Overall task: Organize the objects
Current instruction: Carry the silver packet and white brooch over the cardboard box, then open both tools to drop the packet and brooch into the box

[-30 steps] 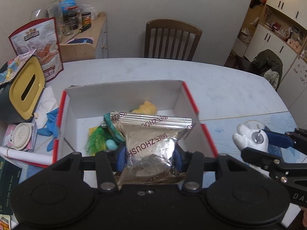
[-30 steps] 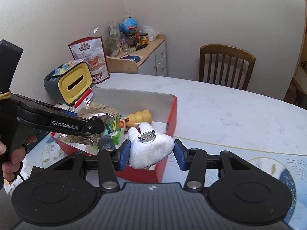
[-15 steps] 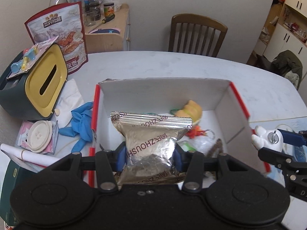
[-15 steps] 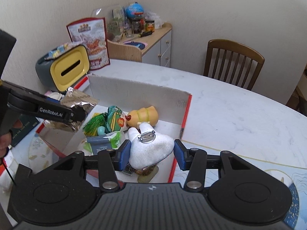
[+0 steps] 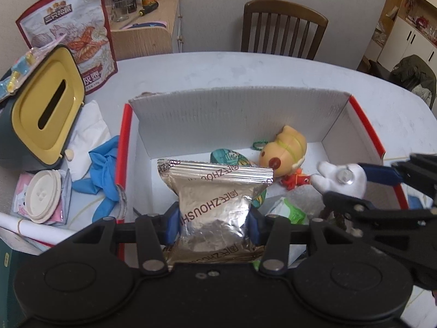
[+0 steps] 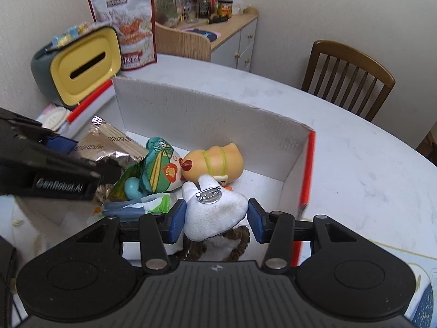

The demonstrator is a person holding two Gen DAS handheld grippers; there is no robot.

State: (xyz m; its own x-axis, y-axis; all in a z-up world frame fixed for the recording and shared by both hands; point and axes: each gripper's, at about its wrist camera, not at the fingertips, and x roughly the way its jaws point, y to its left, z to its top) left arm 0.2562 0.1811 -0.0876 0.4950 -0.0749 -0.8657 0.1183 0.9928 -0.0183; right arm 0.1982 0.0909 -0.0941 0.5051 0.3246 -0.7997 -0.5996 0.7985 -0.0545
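Both wrist views, over a white corrugated cardboard box with red edges on a pale table. The left gripper was clamped on a silver foil snack packet, its blue pads pressing the packet's two sides, the packet held above the near part of the box. The right gripper was closed on a white plush-like brooch with a metal pin clasp, held just inside the box's right-hand side.

Progress, as judged from the layout: the sorting appeared partly done. Already lying in the box were a yellow rubber toy with a red nose, a teal printed pouch, a small red-orange figure and a green-and-white wrapper. The two gripped items had not yet been set down — releasing them into the box seemed the step in hand. Still outside, left of the box, were a blue glove, a round white lid and a dark tissue box with a yellow lid; whether these belonged to the task could not be told.

Legible writing: the packet bore "ZHOUSH…", seen inverted, beside Chinese characters — the rest was hidden. The left gripper's side read "GenRobot.AI" in the right wrist view. A large red-bordered snack bag carried Chinese print too small to read.
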